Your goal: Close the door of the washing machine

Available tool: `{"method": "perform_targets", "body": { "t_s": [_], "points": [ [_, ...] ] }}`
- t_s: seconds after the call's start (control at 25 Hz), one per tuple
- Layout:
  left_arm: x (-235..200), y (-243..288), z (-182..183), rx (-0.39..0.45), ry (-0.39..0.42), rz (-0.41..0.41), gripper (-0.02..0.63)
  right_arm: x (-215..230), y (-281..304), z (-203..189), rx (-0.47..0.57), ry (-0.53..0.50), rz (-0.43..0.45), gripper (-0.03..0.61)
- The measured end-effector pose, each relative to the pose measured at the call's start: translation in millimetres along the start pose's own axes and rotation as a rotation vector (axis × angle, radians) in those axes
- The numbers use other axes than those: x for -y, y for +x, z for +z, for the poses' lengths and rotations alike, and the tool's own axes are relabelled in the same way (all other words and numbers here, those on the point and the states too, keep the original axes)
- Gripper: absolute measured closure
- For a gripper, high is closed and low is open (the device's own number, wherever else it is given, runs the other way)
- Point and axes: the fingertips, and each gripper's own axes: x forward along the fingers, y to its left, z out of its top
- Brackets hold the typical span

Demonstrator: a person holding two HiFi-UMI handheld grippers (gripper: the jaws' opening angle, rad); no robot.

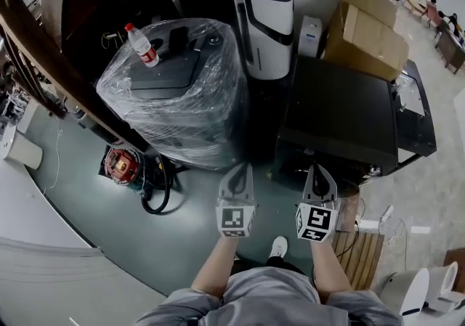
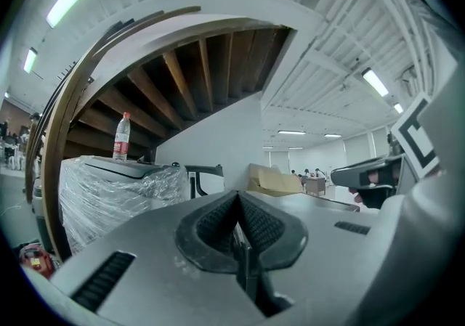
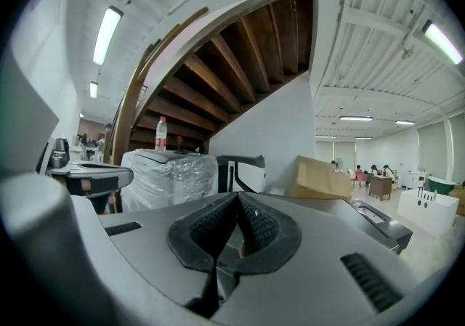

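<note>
Just below the black washing machine (image 1: 341,110) at centre right, your left gripper (image 1: 242,170) and right gripper (image 1: 318,170) hover side by side, both clenched on nothing; its door doesn't show.

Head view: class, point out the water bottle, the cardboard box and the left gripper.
water bottle (image 1: 142,46), head view, its body.
cardboard box (image 1: 367,27), head view, its top face.
left gripper (image 1: 240,169), head view, its shut fingertips.
</note>
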Motion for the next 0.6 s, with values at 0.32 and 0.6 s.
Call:
{"method": "perform_targets", "body": {
  "t_s": [0.32, 0.6],
  "points": [
    [-15.9, -23.9, 11.6, 0.002, 0.014, 0.024, 0.615, -26.2, -11.6, 20.1, 0.024, 0.012, 0.065, 0.58],
    [-15.2, -31.2, 22.0, 0.016, 0.01, 0.033, 0.615, -45.6, -11.1, 22.1, 0.035, 0.018, 0.095, 0.58]
  ]
}}
